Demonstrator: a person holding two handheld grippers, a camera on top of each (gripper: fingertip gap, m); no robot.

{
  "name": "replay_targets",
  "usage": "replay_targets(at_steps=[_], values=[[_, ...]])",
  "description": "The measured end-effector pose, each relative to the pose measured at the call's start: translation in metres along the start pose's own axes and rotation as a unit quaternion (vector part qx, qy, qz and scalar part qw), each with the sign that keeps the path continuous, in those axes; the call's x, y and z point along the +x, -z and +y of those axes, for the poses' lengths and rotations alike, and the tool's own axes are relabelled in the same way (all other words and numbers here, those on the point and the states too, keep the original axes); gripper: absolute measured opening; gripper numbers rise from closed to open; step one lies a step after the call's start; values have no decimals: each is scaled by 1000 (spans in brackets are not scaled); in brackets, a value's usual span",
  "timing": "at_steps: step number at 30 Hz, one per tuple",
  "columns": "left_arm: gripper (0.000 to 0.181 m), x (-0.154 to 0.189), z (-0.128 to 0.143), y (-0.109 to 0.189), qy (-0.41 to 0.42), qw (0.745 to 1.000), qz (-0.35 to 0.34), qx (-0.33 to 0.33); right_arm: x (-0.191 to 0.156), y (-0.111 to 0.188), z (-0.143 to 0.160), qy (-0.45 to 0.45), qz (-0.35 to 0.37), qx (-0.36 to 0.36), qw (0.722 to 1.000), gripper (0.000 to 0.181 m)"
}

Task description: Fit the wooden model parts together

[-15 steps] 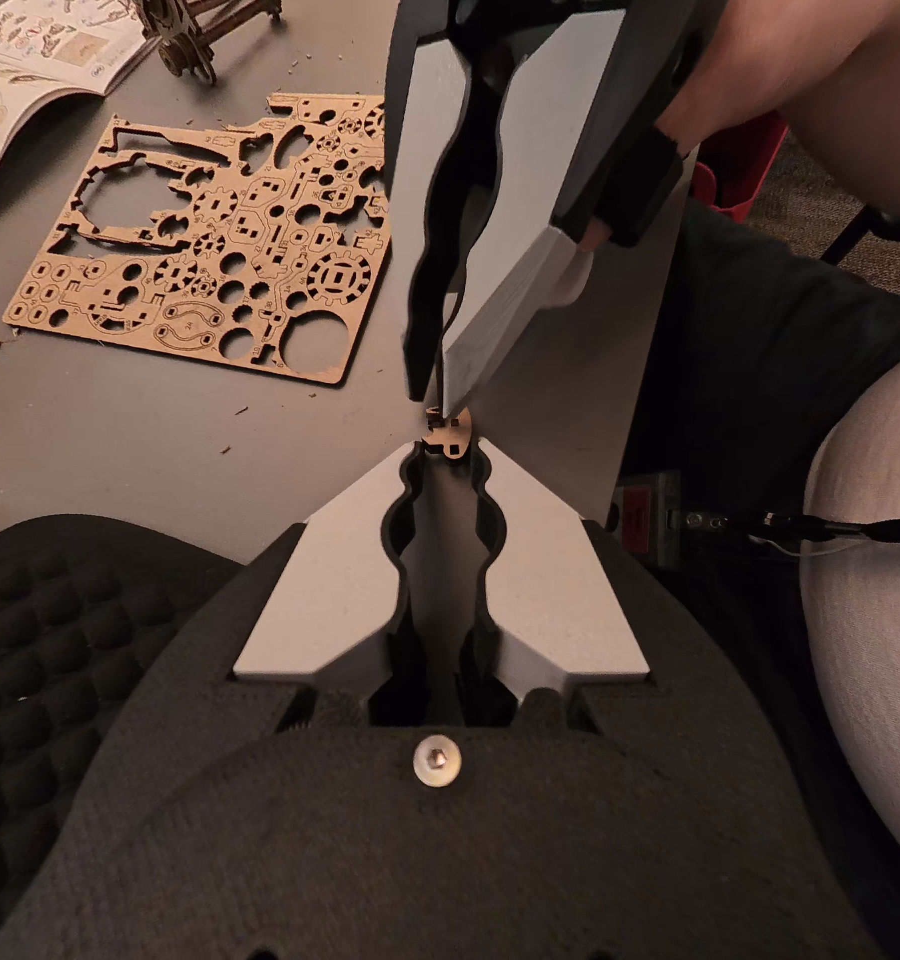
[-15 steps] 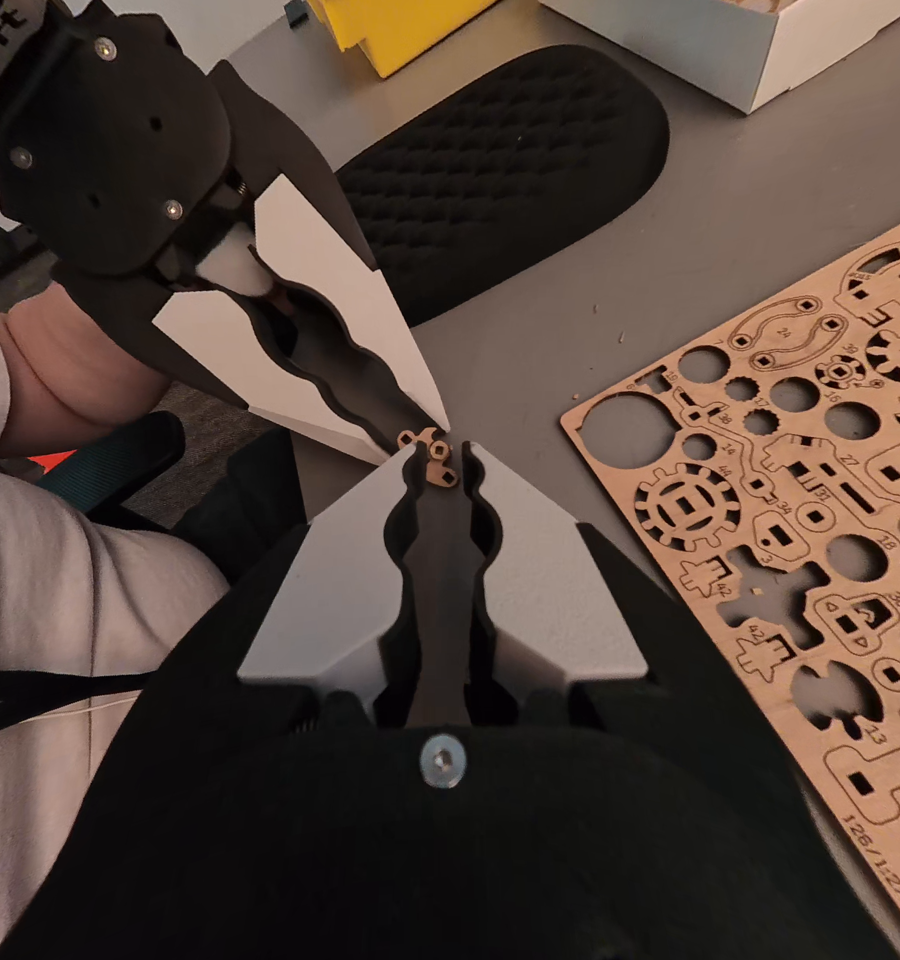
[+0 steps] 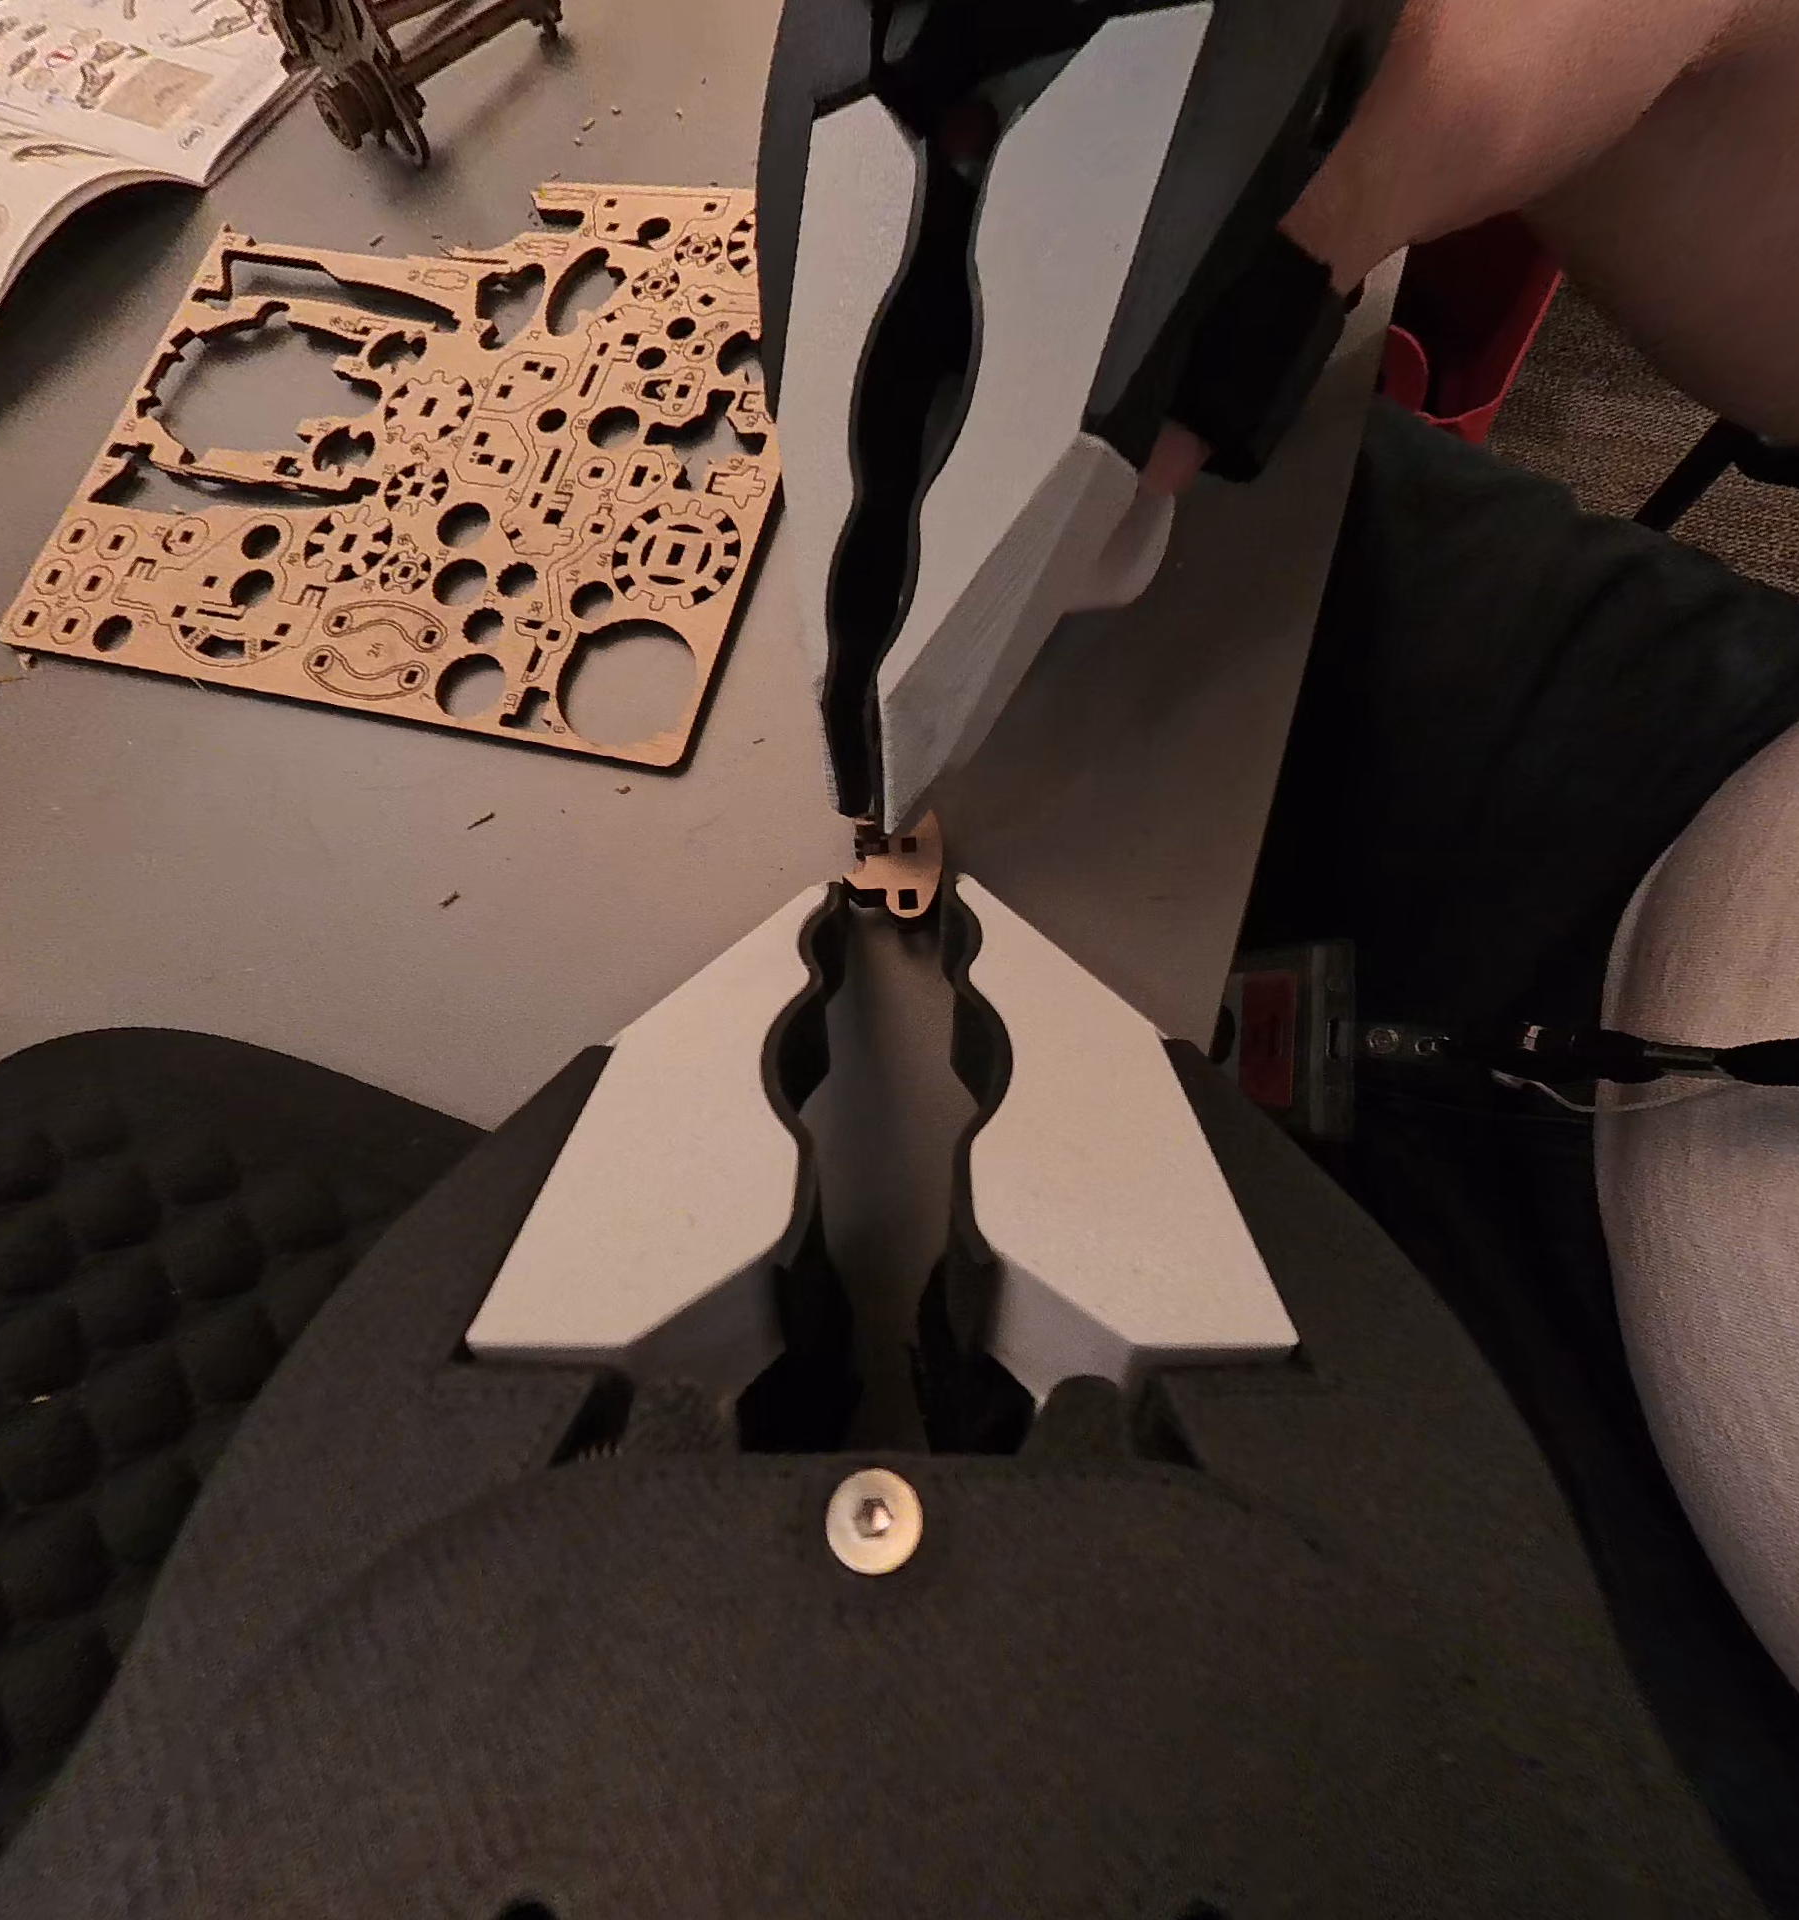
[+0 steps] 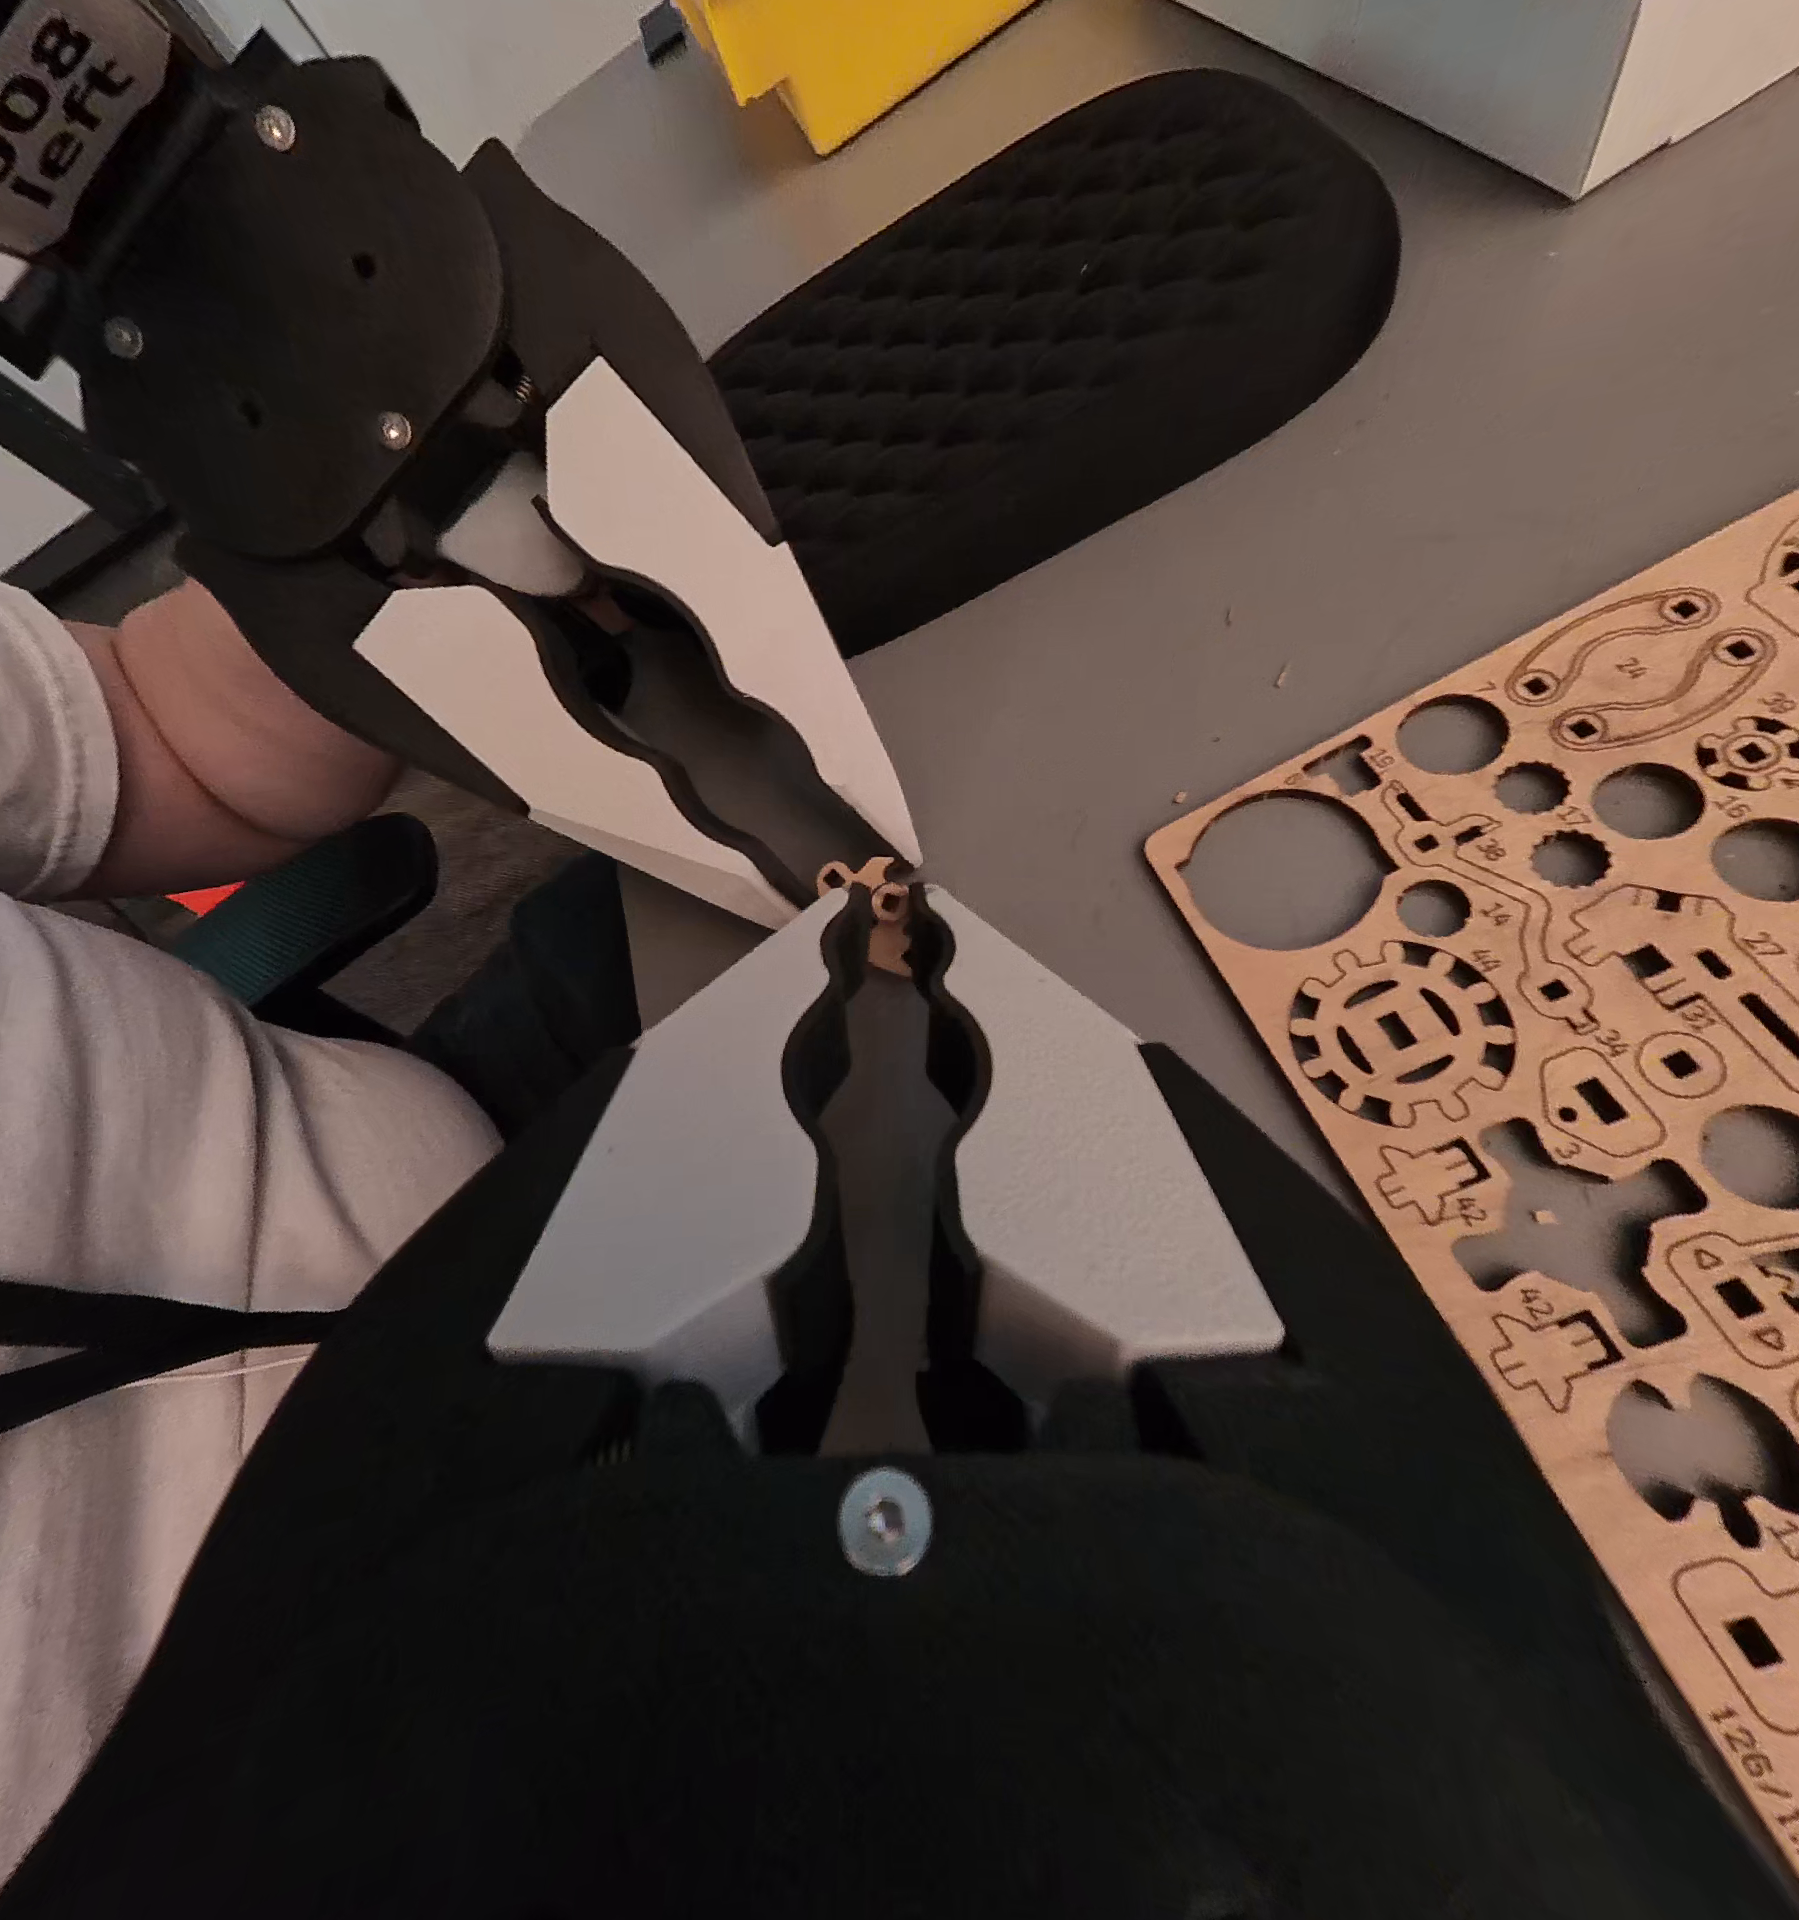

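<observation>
Meeting point: two claws tip to tip just above the grey tabletop (image 3: 251, 935)
Left claw (image 3: 890, 896): pinched on a small wooden piece (image 3: 900, 881)
Right claw (image 4: 887, 906): clamped on a second small wooden part (image 4: 890, 925), touching the first
Punched wooden sheet (image 3: 386, 488): flat on the tabletop nearby
Black pad (image 4: 1061, 332): beyond the claws

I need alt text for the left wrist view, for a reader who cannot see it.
The left gripper pinches a small wooden part at its fingertips, meeting the right gripper coming from above with another tiny piece. Behind, a punched-out wooden sheet lies on the grey table.
</observation>
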State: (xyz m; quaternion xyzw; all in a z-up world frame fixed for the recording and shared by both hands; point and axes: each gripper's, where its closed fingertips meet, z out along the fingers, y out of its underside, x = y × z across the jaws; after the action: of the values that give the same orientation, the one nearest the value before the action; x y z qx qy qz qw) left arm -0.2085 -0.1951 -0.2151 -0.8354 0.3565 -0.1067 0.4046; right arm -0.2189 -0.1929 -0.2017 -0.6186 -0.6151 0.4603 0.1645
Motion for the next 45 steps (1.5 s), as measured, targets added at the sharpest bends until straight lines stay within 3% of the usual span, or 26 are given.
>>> replay_targets(at_steps=[3,6,10,13,21,38,45], values=[[17,0,0,0,0,1000,0,0,-2,2,-1,14,-12,3,1000,5],[17,0,0,0,1,1000,3,0,-6,3,-3,107,-23,-5,994,6],[17,2,0,0,2,1000,14,0,-3,6,-1,288,-10,-48,956,6],[17,2,0,0,6,1000,19,0,-6,5,-1,365,-33,-74,928,6],[17,3,0,0,6,1000,20,0,-11,2,-6,365,-84,-79,924,5],[17,3,0,0,7,1000,20,0,-5,-2,4,371,-68,-130,917,5],[17,3,0,0,8,1000,21,0,-4,-2,5,415,-61,-168,892,5]])
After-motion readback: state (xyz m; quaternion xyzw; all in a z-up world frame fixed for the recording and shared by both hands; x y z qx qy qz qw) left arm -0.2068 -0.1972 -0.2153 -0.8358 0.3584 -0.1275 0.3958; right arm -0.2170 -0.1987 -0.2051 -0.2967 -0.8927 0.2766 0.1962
